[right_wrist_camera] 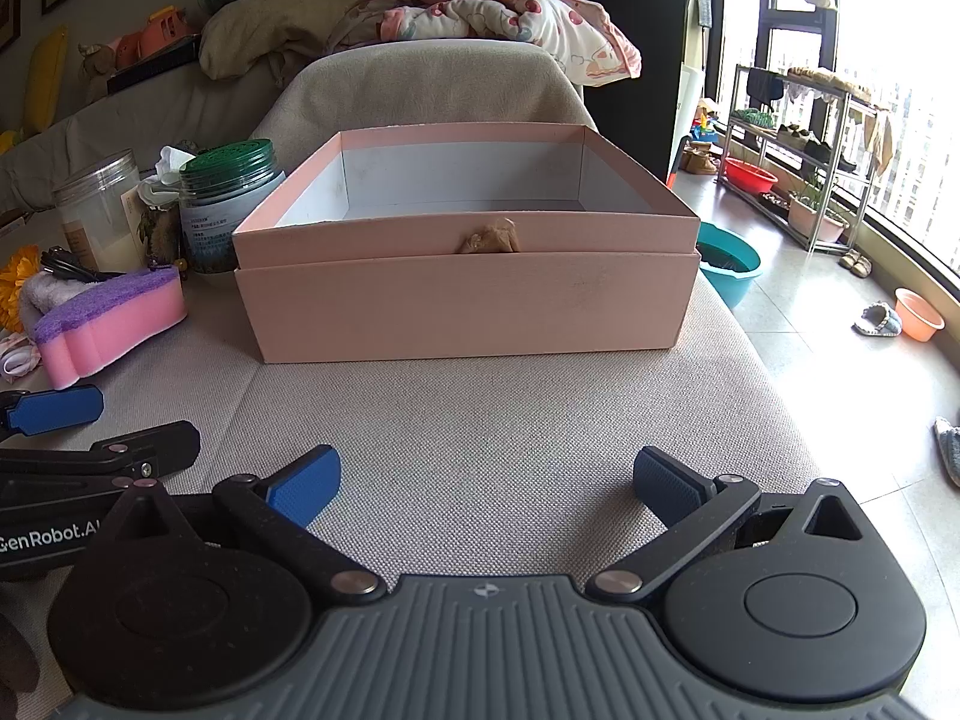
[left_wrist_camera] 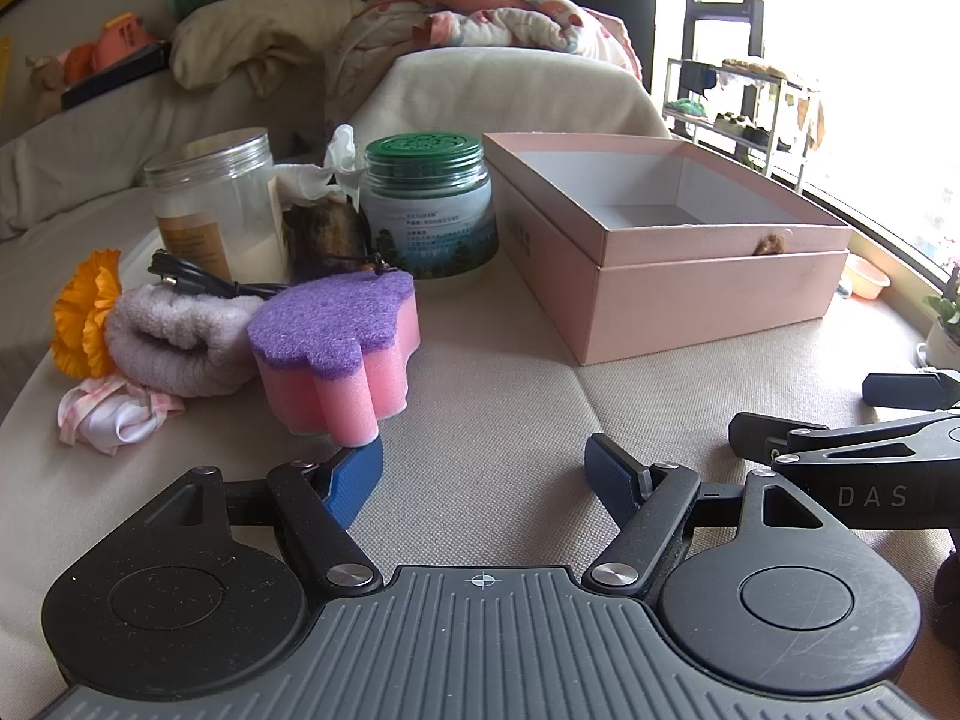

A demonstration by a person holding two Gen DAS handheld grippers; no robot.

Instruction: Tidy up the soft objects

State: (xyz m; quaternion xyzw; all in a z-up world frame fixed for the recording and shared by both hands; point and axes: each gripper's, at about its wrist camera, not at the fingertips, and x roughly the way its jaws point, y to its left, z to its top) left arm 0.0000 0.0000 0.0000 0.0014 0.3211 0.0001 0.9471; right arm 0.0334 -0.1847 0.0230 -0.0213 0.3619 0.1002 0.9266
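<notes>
Sponge (left_wrist_camera: pixel 336 354) beside left gripper's (left_wrist_camera: pixel 483 477) spread jaws.

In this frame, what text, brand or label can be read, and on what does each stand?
"DAS": on the right hand-held gripper body, left wrist view; cut off at the frame edge.
"GenRobot.AI": on the left hand-held gripper body, right wrist view; partly covered.
Green-lidded jar label: print too small to read.
Clear jar label: blurred, unreadable.

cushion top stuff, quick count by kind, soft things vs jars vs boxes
soft things: 3 (sponge, rolled towel, checked cloth)
jars: 2 (clear jar, green-lidded jar)
boxes: 1 (pink box)
total: 6
</notes>
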